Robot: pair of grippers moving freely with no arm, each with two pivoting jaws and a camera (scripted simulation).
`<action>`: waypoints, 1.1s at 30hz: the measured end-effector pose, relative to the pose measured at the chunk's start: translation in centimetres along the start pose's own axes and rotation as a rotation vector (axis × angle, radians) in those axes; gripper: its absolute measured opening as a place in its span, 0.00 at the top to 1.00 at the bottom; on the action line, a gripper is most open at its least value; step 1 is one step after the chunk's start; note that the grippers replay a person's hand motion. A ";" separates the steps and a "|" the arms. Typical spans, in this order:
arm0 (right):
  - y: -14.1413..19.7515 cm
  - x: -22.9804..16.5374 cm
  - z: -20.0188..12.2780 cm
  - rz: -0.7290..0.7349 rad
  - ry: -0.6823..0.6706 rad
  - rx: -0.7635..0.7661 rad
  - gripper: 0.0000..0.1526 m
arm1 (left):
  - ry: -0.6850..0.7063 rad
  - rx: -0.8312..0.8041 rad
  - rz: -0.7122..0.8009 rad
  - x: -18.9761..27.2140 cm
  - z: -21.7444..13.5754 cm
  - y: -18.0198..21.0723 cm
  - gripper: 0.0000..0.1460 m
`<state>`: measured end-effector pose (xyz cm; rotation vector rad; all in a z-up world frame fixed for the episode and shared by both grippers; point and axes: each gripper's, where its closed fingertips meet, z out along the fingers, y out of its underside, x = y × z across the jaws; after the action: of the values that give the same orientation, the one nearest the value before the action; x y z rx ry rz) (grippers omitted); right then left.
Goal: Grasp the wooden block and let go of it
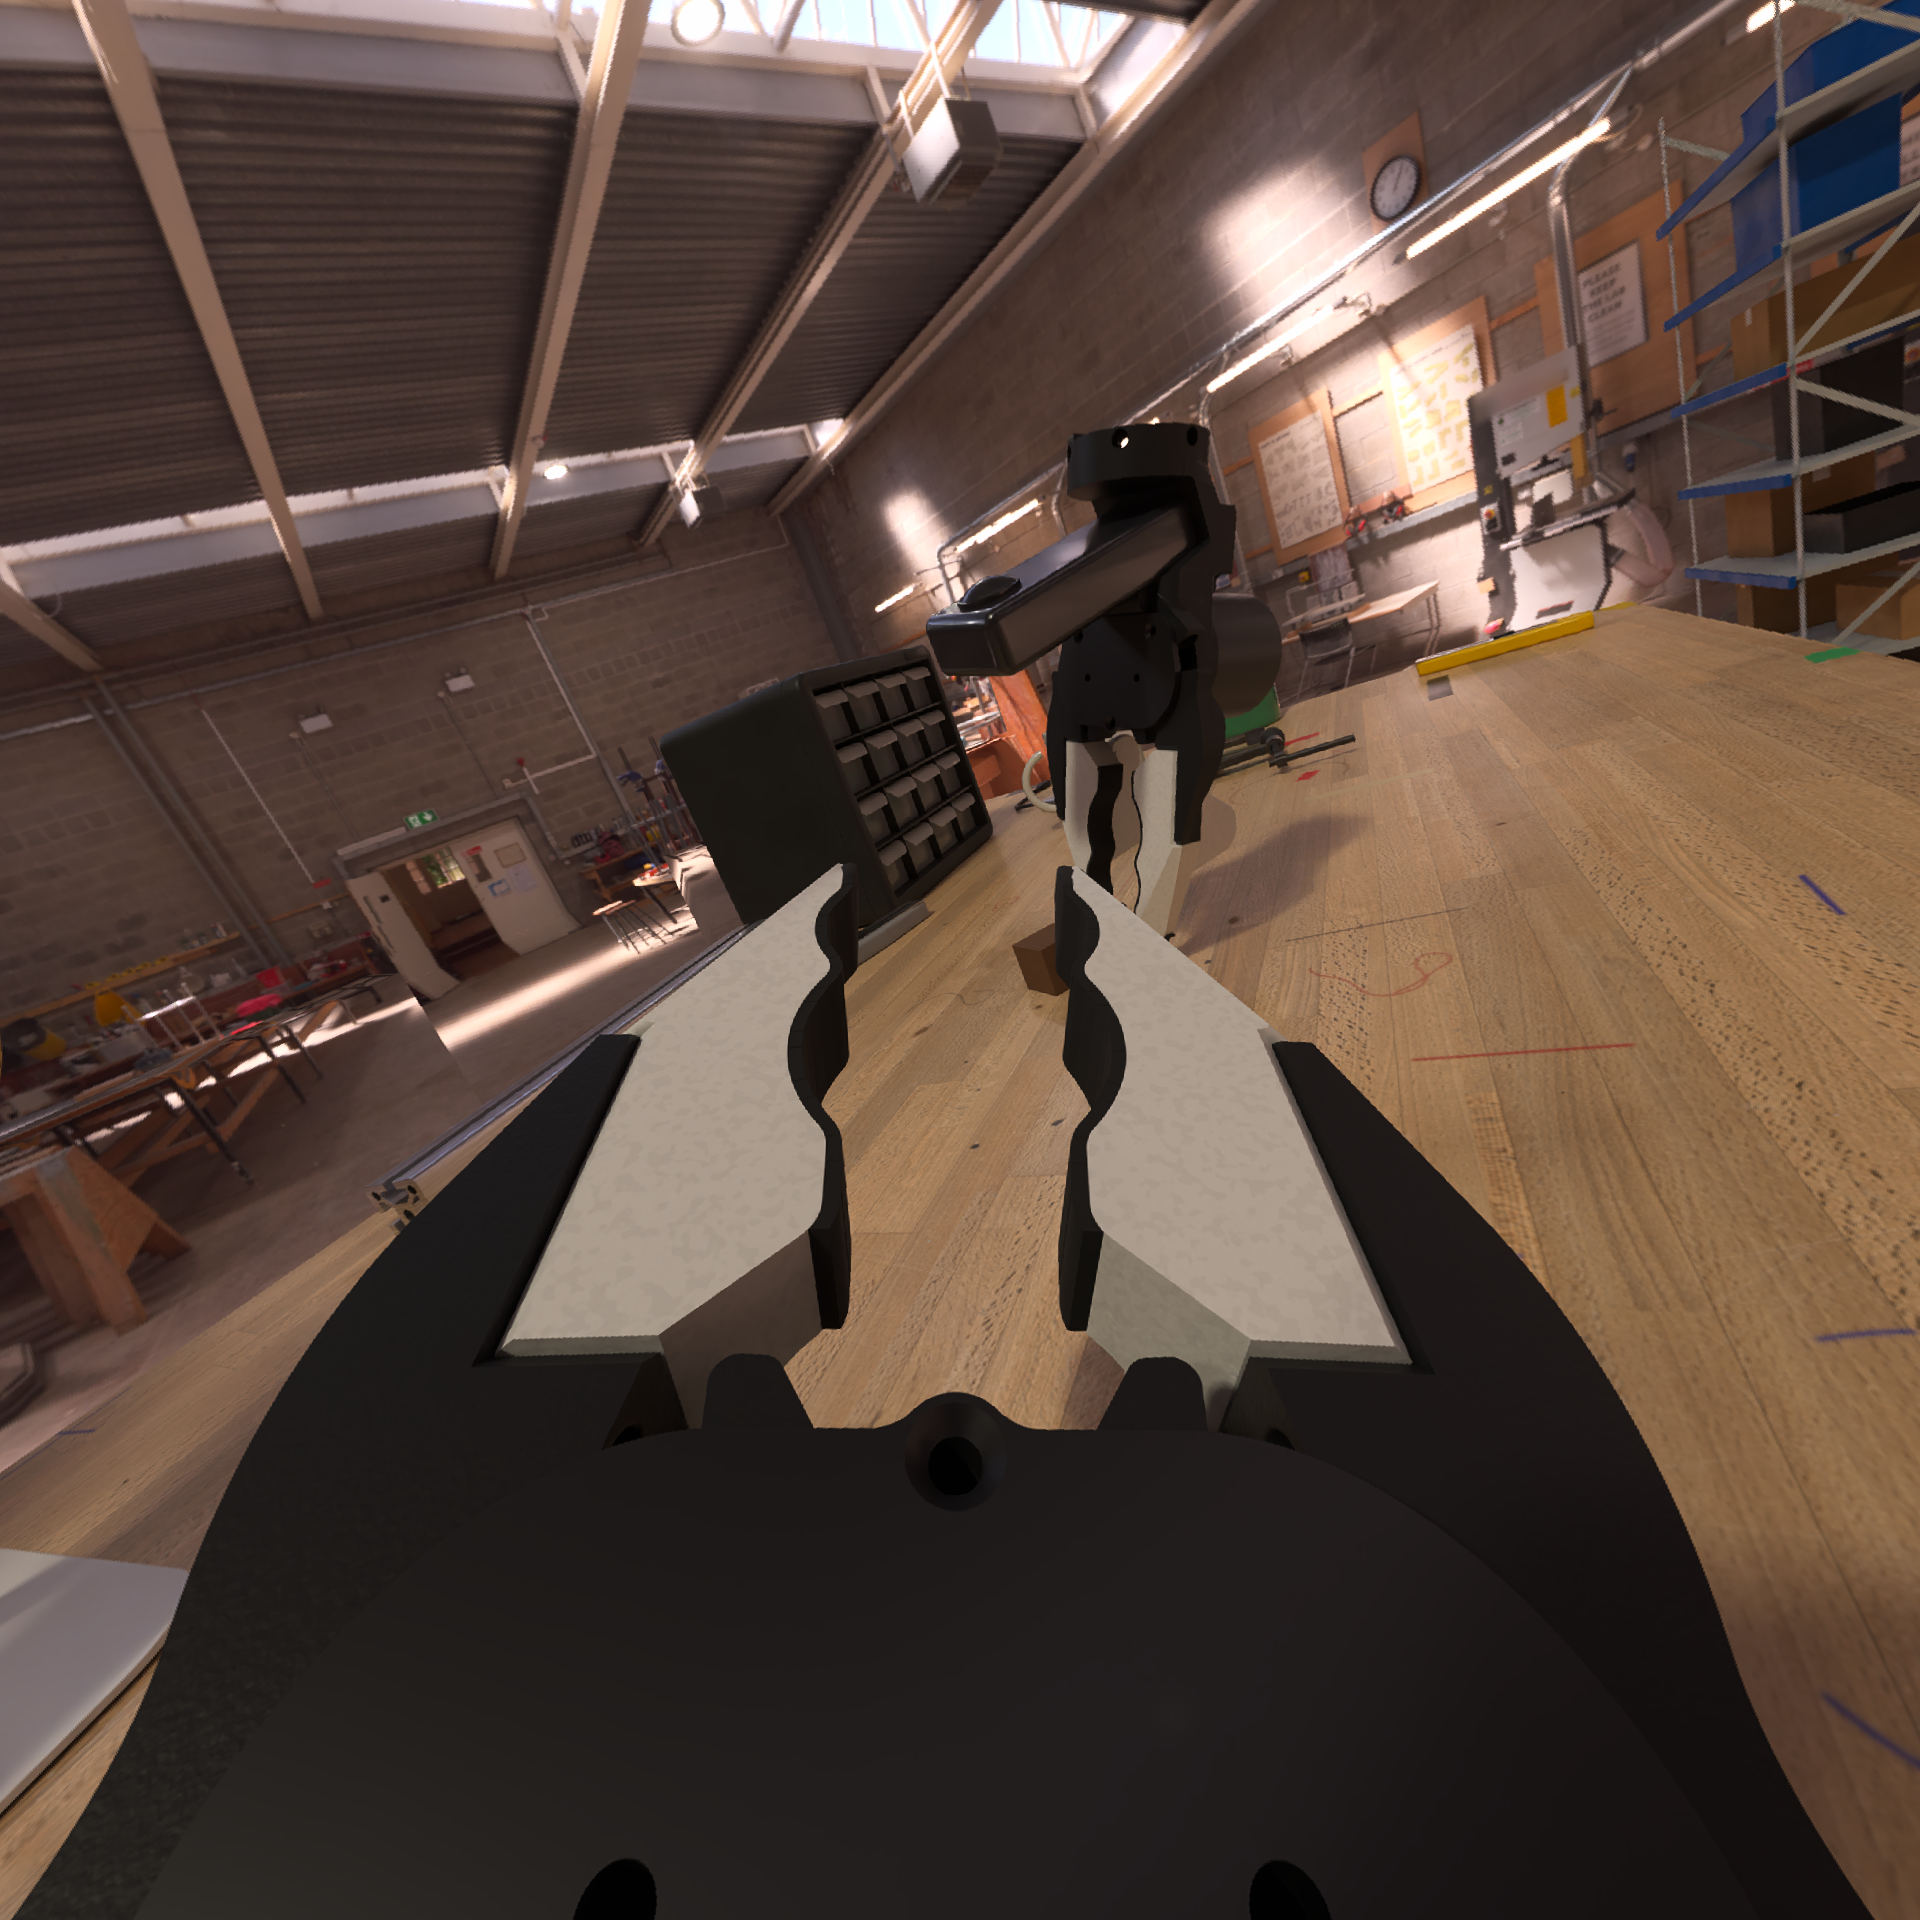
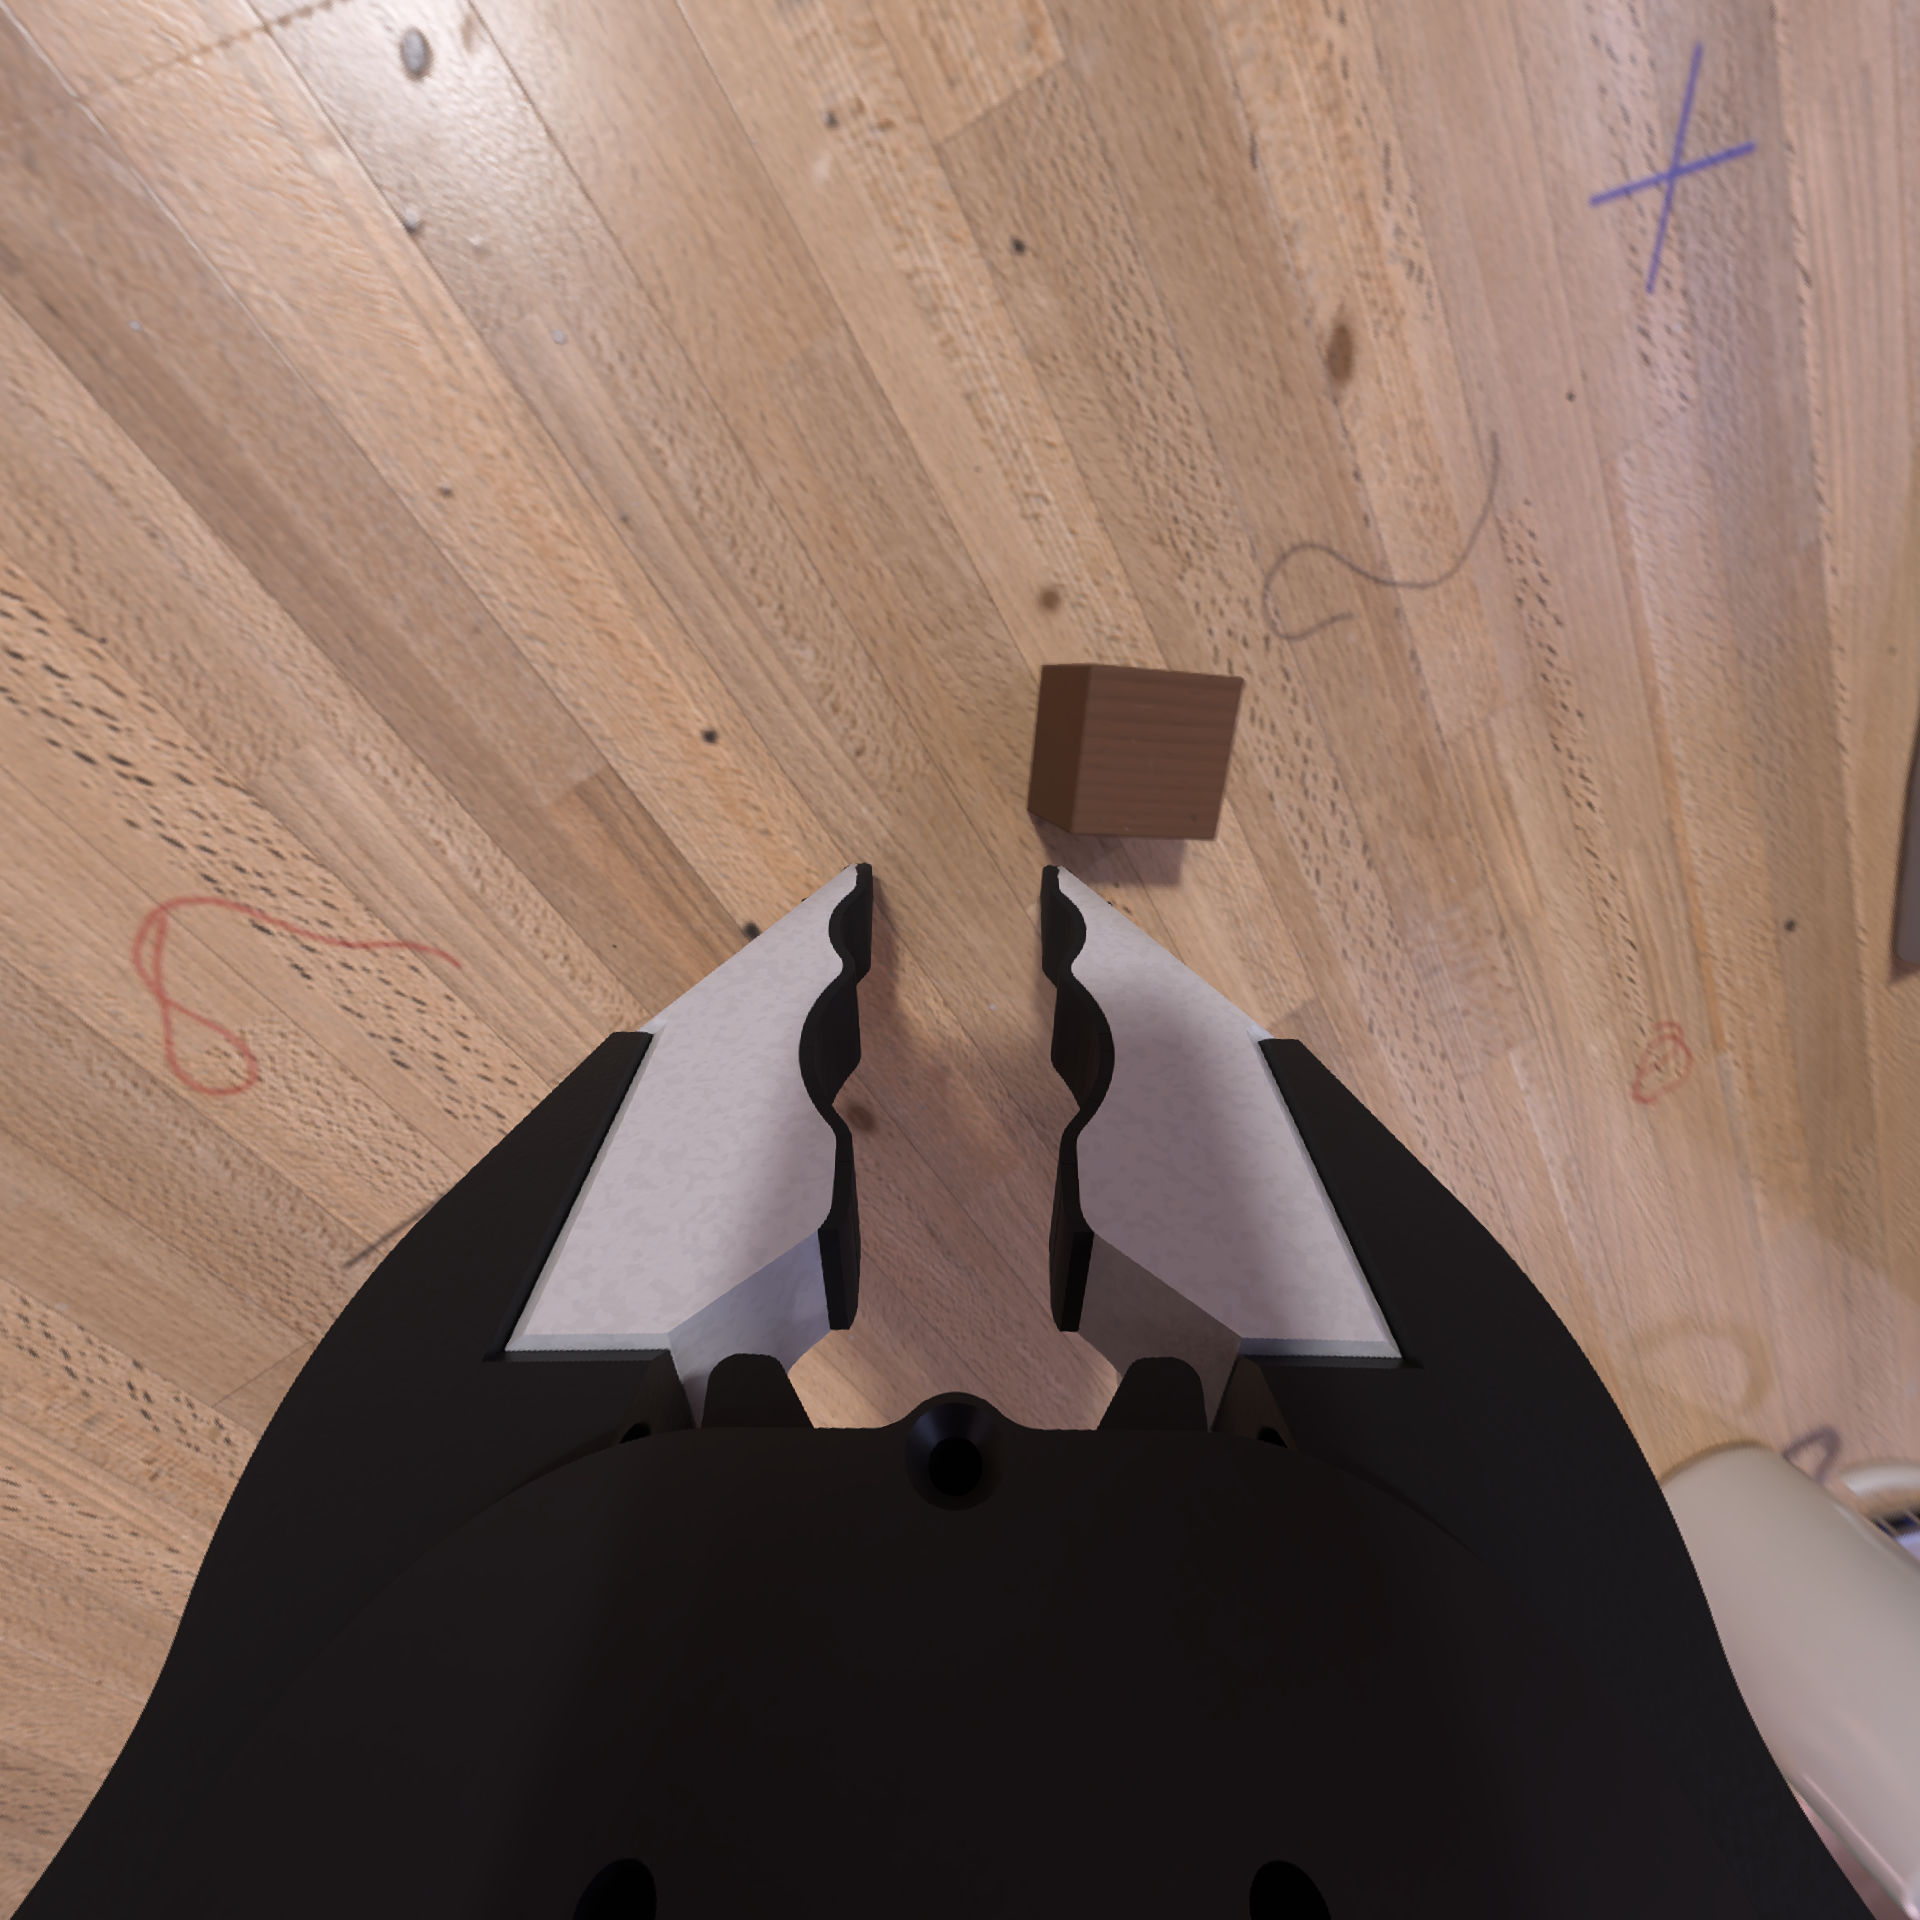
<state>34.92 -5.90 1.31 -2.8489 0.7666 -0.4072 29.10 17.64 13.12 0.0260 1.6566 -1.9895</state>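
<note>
A small brown wooden block (image 2: pixel 1138 750) rests on the wooden tabletop (image 2: pixel 623 520). My right gripper (image 2: pixel 956 883) points down at the table, open and empty, with the block just ahead of its fingertips and slightly to the right. In the left wrist view the block (image 1: pixel 1037 961) lies far ahead, partly hidden behind my right fingertip. My left gripper (image 1: pixel 956 883) is open and empty, held low over the table. The right gripper (image 1: pixel 1127 883) hangs fingers-down just behind the block there.
A black drawer cabinet (image 1: pixel 831 779) stands on the table to the left of the block. A white flat object (image 1: pixel 62 1662) lies at the near left. A beige object (image 2: pixel 1808 1621) sits at the lower right of the right wrist view. The table's left edge (image 1: pixel 520 1122) has a metal rail.
</note>
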 end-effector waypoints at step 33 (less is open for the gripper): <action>-1.6 5.0 0.8 -0.171 -0.084 -0.176 0.77 | 0.022 -0.005 0.010 0.4 0.1 0.1 0.74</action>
<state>40.01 -7.04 1.99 -3.0863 0.5716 -0.2503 28.87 17.36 12.92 0.0539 1.6722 -1.9845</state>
